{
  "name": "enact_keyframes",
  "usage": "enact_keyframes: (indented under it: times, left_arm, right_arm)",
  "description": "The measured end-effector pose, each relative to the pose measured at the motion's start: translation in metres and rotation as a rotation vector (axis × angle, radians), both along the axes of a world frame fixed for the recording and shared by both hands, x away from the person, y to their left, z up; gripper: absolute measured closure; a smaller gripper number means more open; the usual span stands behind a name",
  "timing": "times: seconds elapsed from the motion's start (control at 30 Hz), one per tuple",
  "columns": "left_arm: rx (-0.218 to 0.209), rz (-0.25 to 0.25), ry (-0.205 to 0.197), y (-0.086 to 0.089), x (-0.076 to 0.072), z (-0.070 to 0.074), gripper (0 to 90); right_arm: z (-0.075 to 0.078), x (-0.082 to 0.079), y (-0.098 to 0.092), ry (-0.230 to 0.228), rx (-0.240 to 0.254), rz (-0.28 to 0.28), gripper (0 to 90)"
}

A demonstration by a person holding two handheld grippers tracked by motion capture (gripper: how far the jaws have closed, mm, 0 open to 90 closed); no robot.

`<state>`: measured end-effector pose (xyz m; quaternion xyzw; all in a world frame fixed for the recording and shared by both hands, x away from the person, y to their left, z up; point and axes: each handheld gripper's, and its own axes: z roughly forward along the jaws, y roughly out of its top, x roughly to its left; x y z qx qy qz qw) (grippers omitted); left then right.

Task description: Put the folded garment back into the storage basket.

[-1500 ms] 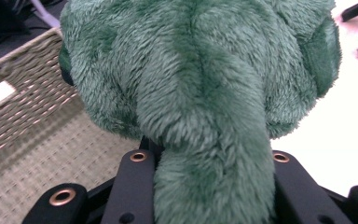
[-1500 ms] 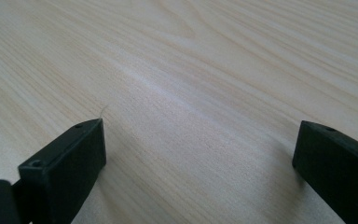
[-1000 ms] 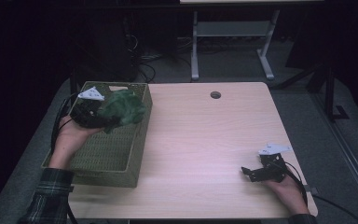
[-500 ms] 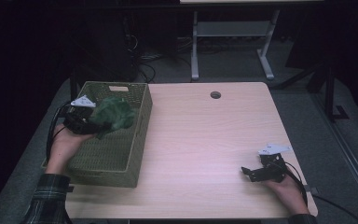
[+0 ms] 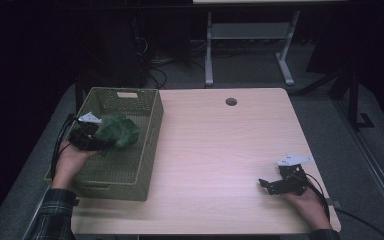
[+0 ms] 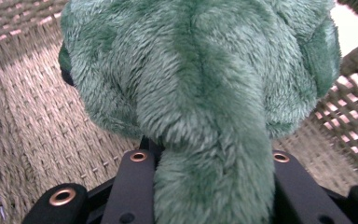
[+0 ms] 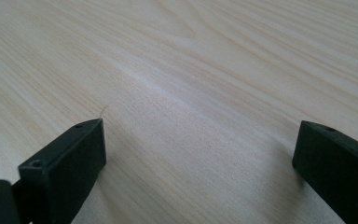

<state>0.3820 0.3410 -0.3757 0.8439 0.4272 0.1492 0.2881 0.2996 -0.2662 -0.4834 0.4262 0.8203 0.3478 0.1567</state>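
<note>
A green plush toy (image 5: 117, 131) hangs inside the woven green basket (image 5: 145, 145) at the table's left. My left gripper (image 5: 96, 141) is shut on it from the left, a hand behind it. In the left gripper view the plush toy (image 6: 205, 84) bulges out above both black jaws, with a strip of it pinched between them and the basket's weave (image 6: 23, 121) close underneath. At the table's front right my right gripper (image 5: 266, 185) rests low on the wood, open. In the right gripper view, bare table (image 7: 191, 93) lies between the right gripper's (image 7: 200, 140) wide-apart jaws.
The light wooden table (image 5: 220, 150) has a round cable hole (image 5: 231, 101) near its far edge. Beyond the table stand a metal frame's legs (image 5: 250, 45) and cables on a dark floor.
My left gripper has carried the plush toy down and toward the left, lower into the basket. The right gripper has stayed where it was.
</note>
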Motion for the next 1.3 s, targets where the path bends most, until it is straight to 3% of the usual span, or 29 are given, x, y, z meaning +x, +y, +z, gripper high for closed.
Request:
enact_keyframes:
  times: [0.27,0.43,0.6,1.0,1.3]
  left_arm:
    - [0.019,-0.011,0.045,-0.003,0.006,-0.016,67.3]
    - [0.054,-0.023,0.080,-0.006,0.009,-0.023,65.9]
    - [0.062,-0.020,0.092,-0.005,0.010,-0.025,61.5]
    - [0.072,-0.005,0.096,-0.004,0.009,-0.030,39.8]
    - [0.060,0.019,0.050,-0.004,0.010,-0.028,17.2]
  right_arm:
    - [0.000,0.000,0.000,0.000,0.000,0.000,2.2]
    - [0.000,0.000,0.000,0.000,0.000,0.000,2.2]
    - [0.000,0.000,0.000,0.000,0.000,0.000,2.3]
    - [0.000,0.000,0.000,0.000,0.000,0.000,2.2]
    - [0.000,0.000,0.000,0.000,0.000,0.000,2.3]
